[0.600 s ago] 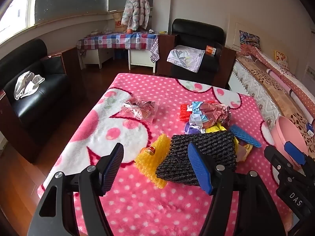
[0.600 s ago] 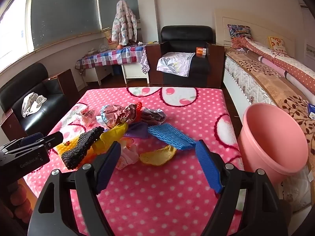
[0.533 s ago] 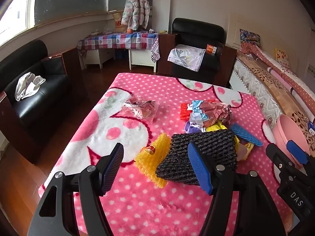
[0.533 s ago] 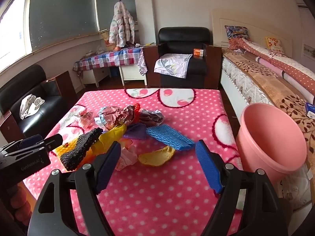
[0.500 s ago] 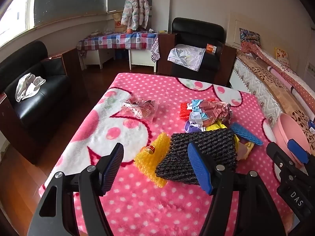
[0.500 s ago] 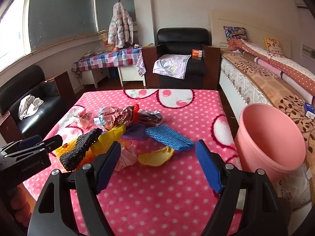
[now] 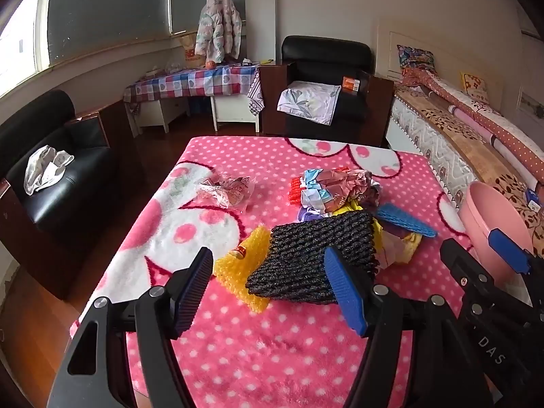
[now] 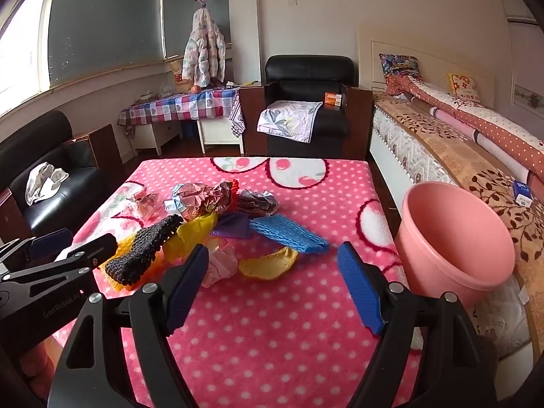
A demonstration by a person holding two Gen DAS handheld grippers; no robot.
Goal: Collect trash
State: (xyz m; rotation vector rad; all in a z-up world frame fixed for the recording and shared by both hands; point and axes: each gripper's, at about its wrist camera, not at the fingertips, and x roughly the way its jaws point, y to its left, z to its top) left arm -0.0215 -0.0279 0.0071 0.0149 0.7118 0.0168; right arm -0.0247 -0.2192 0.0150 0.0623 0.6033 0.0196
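Both grippers, left (image 7: 268, 285) and right (image 8: 272, 285), hung apart over the blanket's (image 8: 272, 357) near edge; black mesh (image 7: 312, 258) lay ahead, bucket (image 8: 455, 238) beside its right edge.

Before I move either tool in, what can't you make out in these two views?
- Bucket: its bottom is hidden by its own wall in the right view; in the left view the right tool covers part of it.
- Trash under the black net: hidden in the left view.
- Small label on the yellow wrap: too small to read.
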